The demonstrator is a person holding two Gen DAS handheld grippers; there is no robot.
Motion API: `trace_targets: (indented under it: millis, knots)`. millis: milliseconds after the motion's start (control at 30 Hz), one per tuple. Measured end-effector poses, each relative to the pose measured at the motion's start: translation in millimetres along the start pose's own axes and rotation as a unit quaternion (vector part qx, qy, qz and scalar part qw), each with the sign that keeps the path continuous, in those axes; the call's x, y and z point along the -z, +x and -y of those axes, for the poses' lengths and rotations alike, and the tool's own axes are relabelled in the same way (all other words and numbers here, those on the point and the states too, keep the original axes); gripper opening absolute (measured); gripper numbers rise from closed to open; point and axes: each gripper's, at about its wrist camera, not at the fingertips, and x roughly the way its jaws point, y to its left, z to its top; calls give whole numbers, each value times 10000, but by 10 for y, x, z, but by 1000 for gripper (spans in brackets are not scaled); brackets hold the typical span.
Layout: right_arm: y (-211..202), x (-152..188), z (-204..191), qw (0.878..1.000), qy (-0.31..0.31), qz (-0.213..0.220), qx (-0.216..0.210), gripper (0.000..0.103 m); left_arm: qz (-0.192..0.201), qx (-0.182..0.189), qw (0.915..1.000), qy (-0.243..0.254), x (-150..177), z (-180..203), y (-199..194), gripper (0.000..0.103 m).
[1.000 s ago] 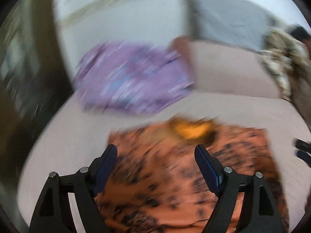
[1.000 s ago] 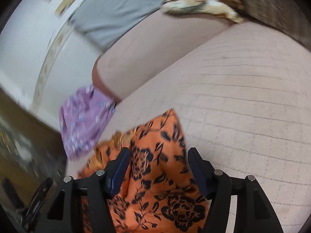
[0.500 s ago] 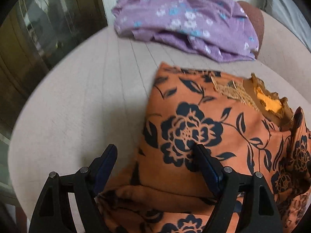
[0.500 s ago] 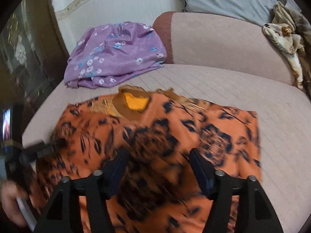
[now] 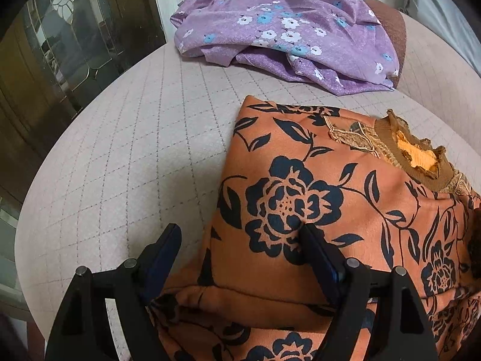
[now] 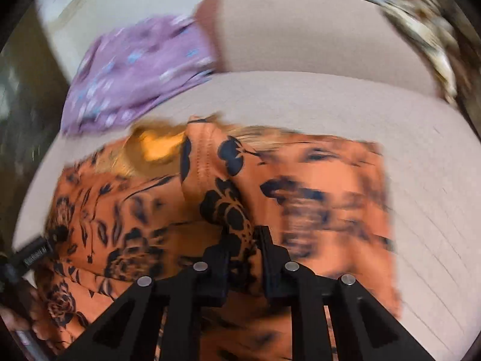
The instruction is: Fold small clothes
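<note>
While the orange top is lying spread on the sofa seat, the left gripper is standing wide open over its left edge, one finger resting on the cloth, the other over bare seat, nothing pinched. The right gripper is closing its jaws on a raised fold of the top, the cloth bunching up between the pads. A purple garment is lying crumpled near the backrest, apart from the top.
</note>
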Motion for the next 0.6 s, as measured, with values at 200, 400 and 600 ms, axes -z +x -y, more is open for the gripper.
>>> trace_targets:
  millis: [200,400,600]
  knots:
    - [-255,259,1126,9796,1770,-615,-728,38,127,-235,9995,159,65,49,-80,82]
    - [-542,376,1489,9662,2350,135,-1052,55,544,-60,9979,339,82,177,-292,82]
    - [-576,181,1140,9709,1734,818,-1432,54,1092,555,9897,734,136,394,-531,82]
